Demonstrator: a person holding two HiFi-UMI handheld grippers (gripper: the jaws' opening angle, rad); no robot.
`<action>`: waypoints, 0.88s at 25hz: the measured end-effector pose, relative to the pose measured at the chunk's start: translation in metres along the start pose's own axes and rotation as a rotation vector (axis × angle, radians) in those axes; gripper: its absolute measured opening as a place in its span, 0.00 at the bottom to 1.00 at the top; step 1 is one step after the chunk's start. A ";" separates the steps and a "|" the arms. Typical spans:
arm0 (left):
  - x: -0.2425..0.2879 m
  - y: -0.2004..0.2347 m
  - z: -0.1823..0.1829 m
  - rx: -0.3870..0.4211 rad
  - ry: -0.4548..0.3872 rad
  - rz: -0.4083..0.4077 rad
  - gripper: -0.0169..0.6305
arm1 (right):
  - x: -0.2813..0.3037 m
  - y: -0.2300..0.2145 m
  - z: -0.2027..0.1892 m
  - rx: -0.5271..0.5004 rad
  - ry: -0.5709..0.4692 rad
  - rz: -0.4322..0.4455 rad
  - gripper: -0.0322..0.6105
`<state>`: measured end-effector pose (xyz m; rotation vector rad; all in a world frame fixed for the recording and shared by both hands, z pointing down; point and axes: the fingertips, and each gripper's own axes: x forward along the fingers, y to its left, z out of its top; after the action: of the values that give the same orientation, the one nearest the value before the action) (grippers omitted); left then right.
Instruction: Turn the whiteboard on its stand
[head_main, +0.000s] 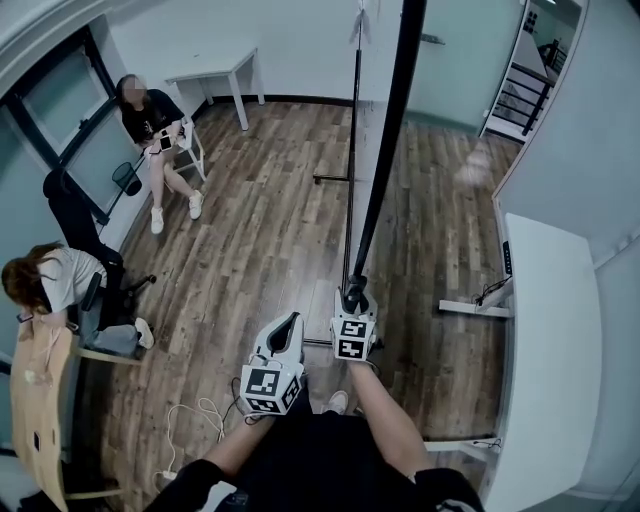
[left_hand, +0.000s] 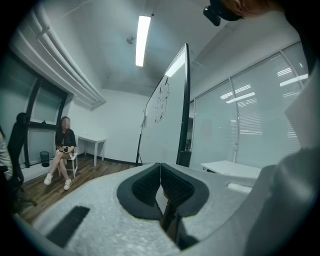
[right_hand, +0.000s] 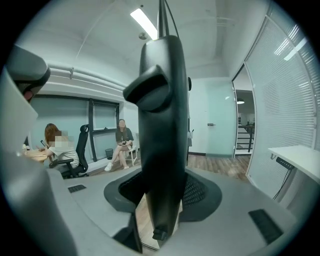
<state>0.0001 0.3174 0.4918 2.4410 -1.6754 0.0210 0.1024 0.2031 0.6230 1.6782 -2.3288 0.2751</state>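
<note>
While the right gripper (right_hand: 161, 181) clamps its fingers (right_hand: 201, 193) on the edge of the whiteboard (right_hand: 162, 100) and the left gripper (left_hand: 160, 176) hangs near it, fingers together and empty, the turn seems begun, not finished.

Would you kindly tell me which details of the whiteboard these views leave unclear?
- Head view: whiteboard is edge-on, its top cut by the picture's edge.
- Left gripper view: its writing is too small to read.
- Right gripper view: its frame hides the board's face.
</note>
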 end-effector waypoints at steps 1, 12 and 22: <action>-0.002 -0.002 -0.001 0.000 0.001 0.008 0.05 | -0.005 0.000 -0.001 0.004 0.002 0.008 0.29; -0.013 -0.011 0.002 0.004 0.001 0.035 0.05 | -0.056 -0.003 0.001 0.047 -0.002 0.077 0.31; -0.012 -0.018 0.015 -0.003 -0.010 -0.065 0.05 | -0.122 0.020 0.048 0.128 -0.105 0.168 0.19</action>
<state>0.0114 0.3327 0.4730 2.4962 -1.5977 -0.0025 0.1152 0.3052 0.5387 1.5901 -2.5848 0.3846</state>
